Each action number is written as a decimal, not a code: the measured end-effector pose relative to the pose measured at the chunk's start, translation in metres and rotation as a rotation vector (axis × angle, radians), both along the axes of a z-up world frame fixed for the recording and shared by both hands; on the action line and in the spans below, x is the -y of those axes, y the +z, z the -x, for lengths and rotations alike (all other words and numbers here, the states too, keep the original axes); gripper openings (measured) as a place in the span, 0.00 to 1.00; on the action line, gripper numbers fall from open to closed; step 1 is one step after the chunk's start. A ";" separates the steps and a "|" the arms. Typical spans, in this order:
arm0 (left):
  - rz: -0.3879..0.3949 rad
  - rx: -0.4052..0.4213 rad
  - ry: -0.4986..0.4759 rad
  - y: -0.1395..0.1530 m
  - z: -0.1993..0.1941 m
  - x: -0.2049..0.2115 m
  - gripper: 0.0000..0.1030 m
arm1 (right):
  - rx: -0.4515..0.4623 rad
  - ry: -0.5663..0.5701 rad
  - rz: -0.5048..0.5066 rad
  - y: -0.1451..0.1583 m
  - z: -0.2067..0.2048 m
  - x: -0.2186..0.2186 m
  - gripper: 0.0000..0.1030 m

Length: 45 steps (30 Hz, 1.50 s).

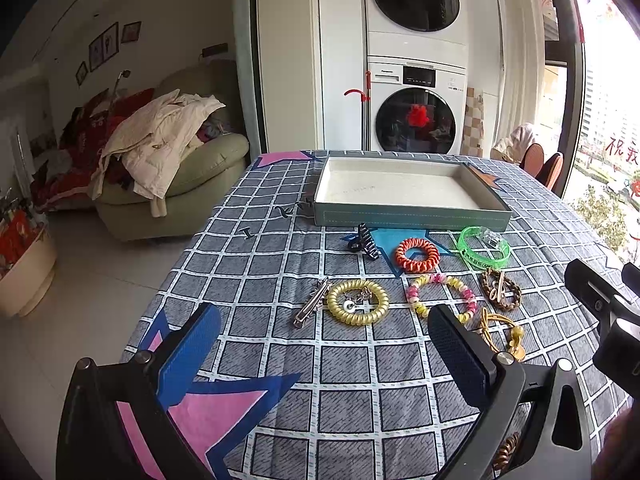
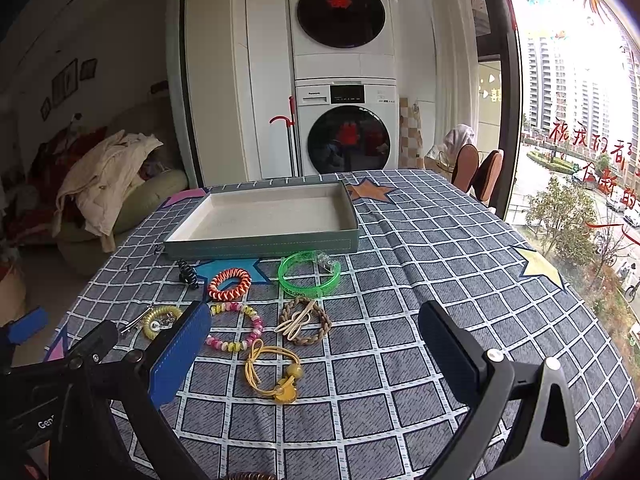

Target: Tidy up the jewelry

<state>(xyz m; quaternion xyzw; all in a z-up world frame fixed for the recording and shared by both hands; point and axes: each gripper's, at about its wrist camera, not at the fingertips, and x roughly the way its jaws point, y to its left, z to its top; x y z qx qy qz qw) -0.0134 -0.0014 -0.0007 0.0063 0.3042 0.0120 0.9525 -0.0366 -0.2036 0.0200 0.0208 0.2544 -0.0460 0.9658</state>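
Note:
A shallow teal tray with a white inside stands empty on the table. In front of it lie a black claw clip, an orange coil tie, a green bracelet, a yellow coil tie, a silver clip, a pastel bead bracelet, a brown braided band and a yellow cord tie. My left gripper and right gripper are open and empty, hovering near the items.
The table has a grey checked cloth. A sofa piled with clothes stands at the left. Stacked washing machines stand behind the table. Chairs and a window are at the right.

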 end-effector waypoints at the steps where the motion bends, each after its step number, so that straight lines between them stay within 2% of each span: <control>1: 0.000 0.000 0.000 0.000 0.000 0.000 1.00 | 0.000 0.000 0.000 0.000 0.000 0.000 1.00; 34: 0.002 -0.027 -0.009 -0.004 -0.004 0.001 1.00 | -0.005 0.001 0.006 0.000 -0.002 0.000 1.00; 41: -0.024 -0.077 -0.078 -0.008 -0.019 -0.006 1.00 | -0.042 0.015 -0.035 -0.001 -0.011 0.007 1.00; 45: -0.016 -0.151 -0.112 -0.016 -0.039 -0.027 1.00 | -0.131 0.025 -0.039 -0.006 -0.024 0.016 1.00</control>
